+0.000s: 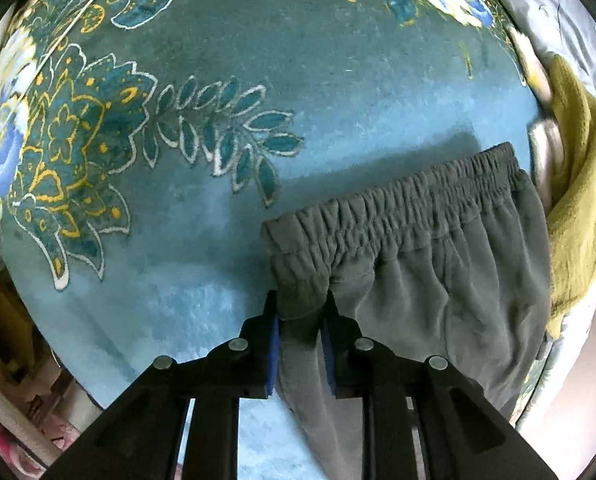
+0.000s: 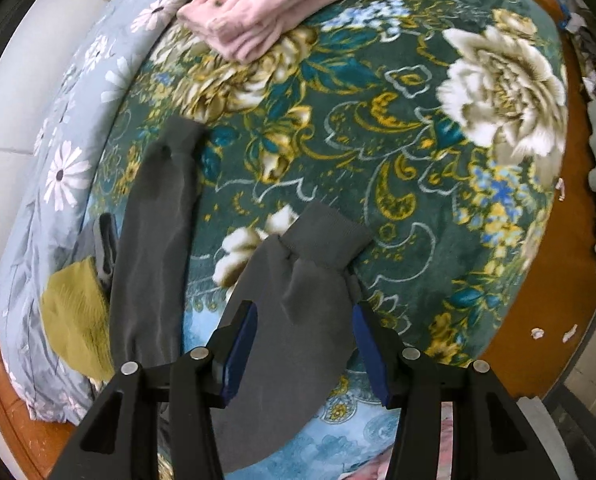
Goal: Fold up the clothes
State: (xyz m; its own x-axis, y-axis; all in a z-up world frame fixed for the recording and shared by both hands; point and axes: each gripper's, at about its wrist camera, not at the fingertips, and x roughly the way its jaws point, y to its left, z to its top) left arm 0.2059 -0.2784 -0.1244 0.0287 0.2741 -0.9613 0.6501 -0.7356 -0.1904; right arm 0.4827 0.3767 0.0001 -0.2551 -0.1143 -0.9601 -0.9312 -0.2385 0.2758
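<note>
Grey trousers with an elastic waistband lie on a teal flowered blanket. My left gripper is shut on the near corner of the waistband. In the right wrist view the two grey trouser legs show: one cuffed leg end lies between the wide-apart jaws of my right gripper, which is open. The other leg stretches away on the left.
An olive-yellow garment lies at the blanket's right edge; it also shows in the right wrist view. A folded pink garment lies at the far end. A grey daisy-print quilt lies left. A wooden bed frame borders the right.
</note>
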